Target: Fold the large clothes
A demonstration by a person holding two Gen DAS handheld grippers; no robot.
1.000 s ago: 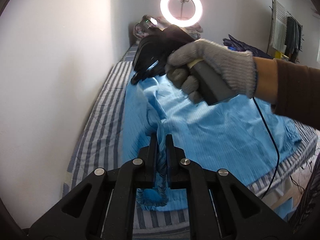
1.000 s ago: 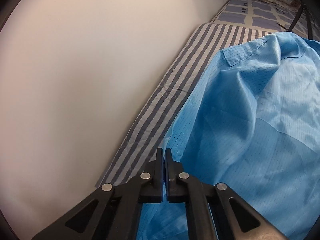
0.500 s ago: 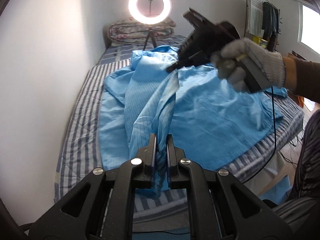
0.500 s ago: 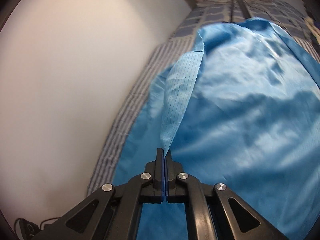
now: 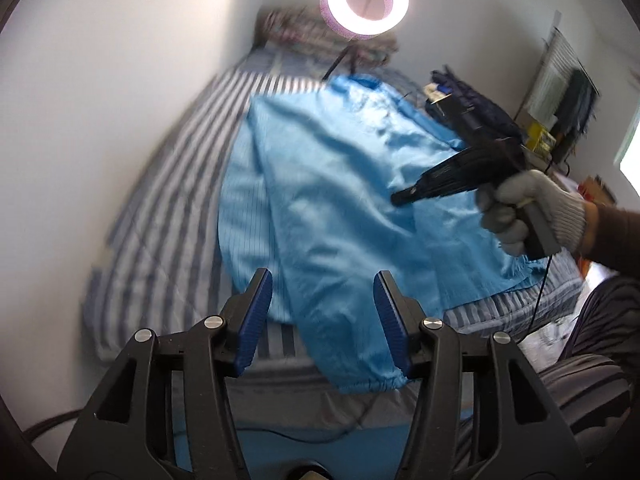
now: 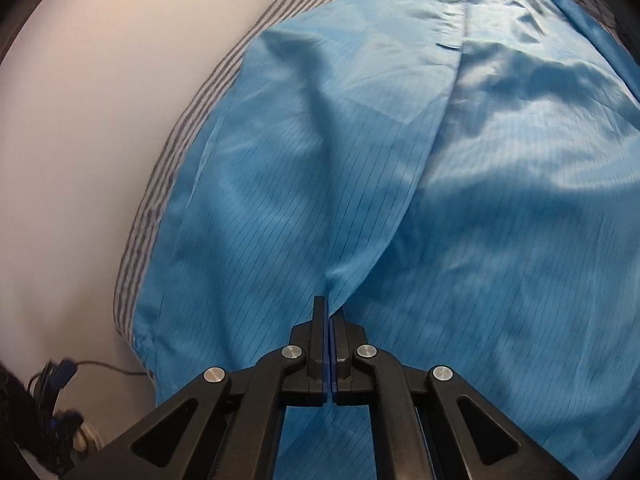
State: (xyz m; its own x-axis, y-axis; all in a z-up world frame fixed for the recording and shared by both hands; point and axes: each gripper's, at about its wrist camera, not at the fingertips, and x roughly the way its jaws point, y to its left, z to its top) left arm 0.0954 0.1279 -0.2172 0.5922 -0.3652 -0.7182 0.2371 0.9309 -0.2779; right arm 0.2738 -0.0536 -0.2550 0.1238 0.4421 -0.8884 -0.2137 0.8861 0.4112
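The blue garment [image 5: 344, 184] lies spread across the striped bed [image 5: 168, 216], its cuffed sleeve reaching the near edge; the left gripper [image 5: 323, 312] is opening, pads clear of the sleeve; the right gripper [image 6: 329, 320] stays clenched on a fabric fold.

a bedroom: a striped-sheeted bed [image 5: 168, 216] against a wall, folded quilts [image 5: 316, 36] at its head.

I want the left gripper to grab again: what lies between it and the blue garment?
Nothing visible. The left gripper has its jaws opening, with the blue garment lying directly beyond them on the striped bed.
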